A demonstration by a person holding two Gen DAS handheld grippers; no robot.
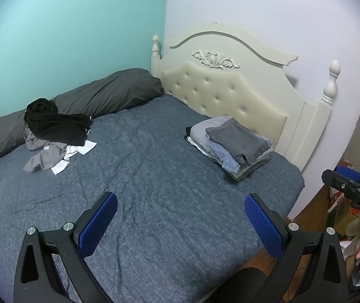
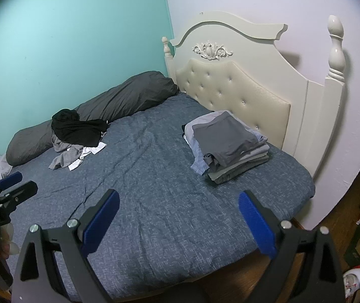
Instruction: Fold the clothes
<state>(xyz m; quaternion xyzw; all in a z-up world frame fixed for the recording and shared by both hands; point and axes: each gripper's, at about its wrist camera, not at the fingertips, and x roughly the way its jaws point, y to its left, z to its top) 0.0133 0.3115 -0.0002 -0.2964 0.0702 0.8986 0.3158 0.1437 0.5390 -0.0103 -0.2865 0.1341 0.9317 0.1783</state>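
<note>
A folded stack [image 2: 228, 146] lies near the headboard [image 2: 255, 96], while a crumpled pile [image 1: 56, 136], maybe four garments, waits unfolded; left gripper [image 1: 180, 224] and right gripper [image 2: 178, 222] both hang spread apart, empty.

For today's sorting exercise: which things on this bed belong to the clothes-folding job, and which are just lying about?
Job:
- loose heap of black, grey and white garments
- neat stack of folded grey and blue clothes
- open left hand-held gripper
- open right hand-held gripper

Lying about:
- long dark grey pillow
- cream tufted headboard
</note>
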